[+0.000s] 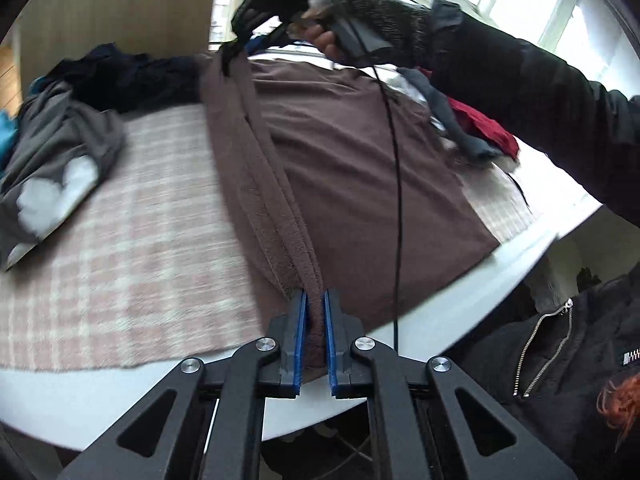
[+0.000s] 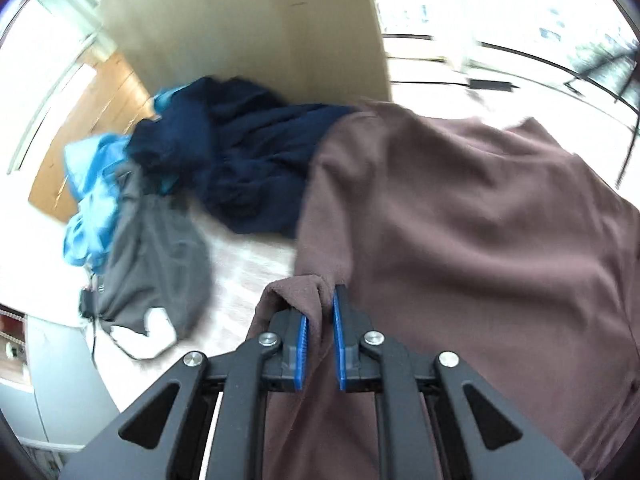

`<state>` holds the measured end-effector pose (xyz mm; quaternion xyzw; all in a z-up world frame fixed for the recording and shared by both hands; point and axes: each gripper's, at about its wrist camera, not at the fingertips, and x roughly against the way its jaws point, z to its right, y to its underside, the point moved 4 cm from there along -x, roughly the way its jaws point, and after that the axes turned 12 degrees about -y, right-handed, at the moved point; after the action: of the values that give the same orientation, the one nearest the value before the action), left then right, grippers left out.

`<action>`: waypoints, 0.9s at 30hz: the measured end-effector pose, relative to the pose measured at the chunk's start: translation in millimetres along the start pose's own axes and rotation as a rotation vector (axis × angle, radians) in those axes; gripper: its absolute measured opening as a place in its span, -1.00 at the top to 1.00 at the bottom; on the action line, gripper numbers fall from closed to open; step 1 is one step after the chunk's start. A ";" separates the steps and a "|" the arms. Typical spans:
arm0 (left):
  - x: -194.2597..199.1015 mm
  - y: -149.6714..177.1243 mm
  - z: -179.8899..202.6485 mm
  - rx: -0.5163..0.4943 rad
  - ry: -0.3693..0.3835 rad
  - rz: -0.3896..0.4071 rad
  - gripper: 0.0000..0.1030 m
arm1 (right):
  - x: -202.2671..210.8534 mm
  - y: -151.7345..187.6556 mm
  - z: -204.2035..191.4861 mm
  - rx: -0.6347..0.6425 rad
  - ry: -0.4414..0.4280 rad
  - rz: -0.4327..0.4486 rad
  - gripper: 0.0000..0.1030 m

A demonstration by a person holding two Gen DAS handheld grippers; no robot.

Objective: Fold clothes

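Note:
A brown fleece garment lies across the plaid cloth on the table. One edge of it is lifted into a taut fold between both grippers. My left gripper is shut on the near end of that edge. My right gripper shows at the top of the left wrist view, held by a gloved hand, shut on the far end. In the right wrist view my right gripper pinches a bunched brown edge, with the rest of the garment spread to the right.
A grey garment and a dark navy pile lie at the left on the plaid cloth. Red and grey clothes lie at the right. The white table edge curves nearby. A black cable hangs across the garment.

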<state>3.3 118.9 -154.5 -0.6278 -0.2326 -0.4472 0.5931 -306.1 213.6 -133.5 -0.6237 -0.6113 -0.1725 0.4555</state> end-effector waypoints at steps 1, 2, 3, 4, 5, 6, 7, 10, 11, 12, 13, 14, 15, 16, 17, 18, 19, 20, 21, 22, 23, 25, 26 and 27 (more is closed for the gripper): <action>-5.4 -1.2 8.3 -0.023 0.009 -0.009 0.86 | -3.2 1.8 11.0 -0.018 0.008 0.002 0.79; -10.7 -2.3 16.6 -0.045 0.017 -0.018 0.86 | -6.7 3.7 22.0 -0.036 0.017 0.004 0.79; -16.1 -3.4 24.9 -0.068 0.026 -0.027 0.86 | -6.3 5.9 33.4 -0.056 0.015 0.007 0.79; -22.6 -4.7 32.6 -0.089 0.033 -0.038 0.86 | -5.7 8.0 44.9 -0.076 0.013 0.009 0.79; -30.8 -6.1 39.3 -0.106 0.037 -0.053 0.86 | -5.3 9.7 53.5 -0.084 0.014 0.010 0.79; -38.7 -7.2 45.1 -0.119 0.041 -0.068 0.86 | -14.0 9.9 60.8 -0.086 0.020 0.008 0.79; -46.0 -7.9 49.5 -0.122 0.045 -0.084 0.86 | -23.3 10.1 68.1 -0.088 0.028 0.007 0.79; -60.1 -5.8 58.8 -0.134 0.058 -0.127 0.83 | -37.4 11.7 79.2 -0.089 0.043 0.005 0.79; -64.1 -4.8 61.5 -0.138 0.063 -0.140 0.79 | -44.6 13.4 84.1 -0.089 0.053 -0.002 0.79; -67.4 -4.3 63.8 -0.134 0.069 -0.154 0.72 | -51.1 14.6 87.8 -0.085 0.065 -0.013 0.78; -67.3 -4.5 65.0 -0.117 0.080 -0.166 0.64 | -57.5 15.6 91.5 -0.081 0.077 -0.023 0.76; -63.6 -4.5 65.7 -0.098 0.098 -0.173 0.61 | -60.2 16.4 93.5 -0.072 0.091 -0.034 0.71; -59.8 -4.4 66.3 -0.080 0.115 -0.179 0.61 | -59.6 16.6 93.7 -0.063 0.089 -0.035 0.68; -52.1 -3.6 65.4 -0.067 0.130 -0.178 0.59 | -55.7 16.6 93.8 -0.055 0.097 -0.035 0.59; -38.3 -1.3 62.2 -0.062 0.141 -0.164 0.55 | -51.6 16.7 93.8 -0.048 0.106 -0.034 0.43; -24.1 1.9 57.9 -0.064 0.144 -0.147 0.51 | -43.2 17.7 93.3 -0.039 0.117 -0.028 0.36; -9.0 7.5 50.0 -0.076 0.122 -0.122 0.42 | -34.6 18.8 92.8 -0.031 0.129 -0.021 0.33; 3.9 14.1 39.3 -0.085 0.081 -0.097 0.37 | -24.7 21.0 91.6 -0.021 0.136 -0.012 0.33; 10.1 20.3 27.7 -0.083 0.045 -0.086 0.36 | -13.9 24.5 90.2 -0.014 0.147 -0.003 0.33; 12.5 26.6 14.3 -0.075 0.018 -0.084 0.36 | -4.2 29.0 87.9 -0.011 0.138 0.006 0.32; 15.0 32.9 0.9 -0.066 -0.009 -0.083 0.36 | 2.8 34.7 85.2 -0.015 0.106 0.007 0.25; 7.1 38.6 -13.0 -0.077 -0.038 -0.092 0.36 | 6.3 48.1 79.5 -0.045 0.029 -0.015 0.21; 0.3 39.8 -17.1 -0.088 -0.047 -0.098 0.36 | 6.5 54.5 77.1 -0.059 -0.003 -0.035 0.21; -6.5 41.1 -21.2 -0.099 -0.055 -0.105 0.36 | 2.5 60.2 72.3 -0.068 -0.025 -0.055 0.21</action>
<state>27.9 92.5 -184.2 -0.6553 -0.2591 -0.4711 0.5306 -275.0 281.2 -191.1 -0.6238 -0.6278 -0.1980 0.4215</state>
